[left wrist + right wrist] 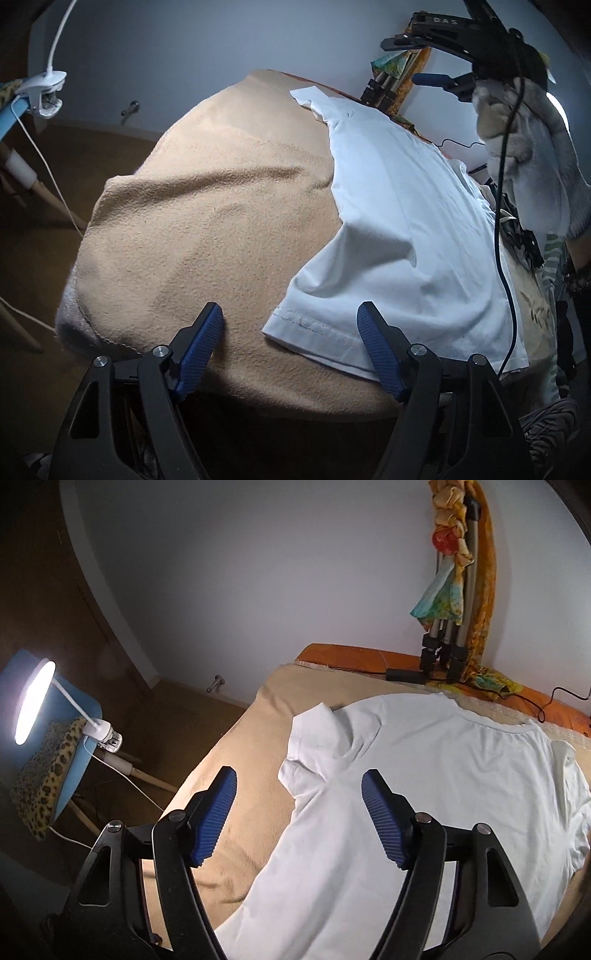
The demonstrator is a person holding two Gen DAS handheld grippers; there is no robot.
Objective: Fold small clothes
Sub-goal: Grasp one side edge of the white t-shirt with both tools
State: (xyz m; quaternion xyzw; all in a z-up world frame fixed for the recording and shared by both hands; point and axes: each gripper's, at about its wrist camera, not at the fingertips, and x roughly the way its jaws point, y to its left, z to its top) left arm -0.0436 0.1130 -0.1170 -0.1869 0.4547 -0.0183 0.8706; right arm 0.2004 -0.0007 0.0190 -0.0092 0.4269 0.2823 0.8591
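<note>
A white T-shirt point(399, 221) lies spread on the tan blanket point(207, 221) that covers a bed. My left gripper point(290, 314) stands open over the shirt's near hem corner, which lies between the blue pads without touching them. Up at the far right, a gloved hand point(517, 125) holds the other gripper, one blue finger point(432, 78) showing above the shirt's far end. In the right wrist view my right gripper point(299, 777) is open above the shirt's point(424, 775) left sleeve and side. The sleeve point(317, 738) is folded over on itself. The collar point(491, 723) lies toward the wall.
A lit clip-on lamp point(33, 701) sits on a blue chair point(79, 760) with a leopard-print cushion, left of the bed. A folded tripod point(443, 653) draped with a colourful scarf leans on the wall. A black cable point(502, 221) hangs across the shirt. Patterned clothes point(524, 240) lie at the right.
</note>
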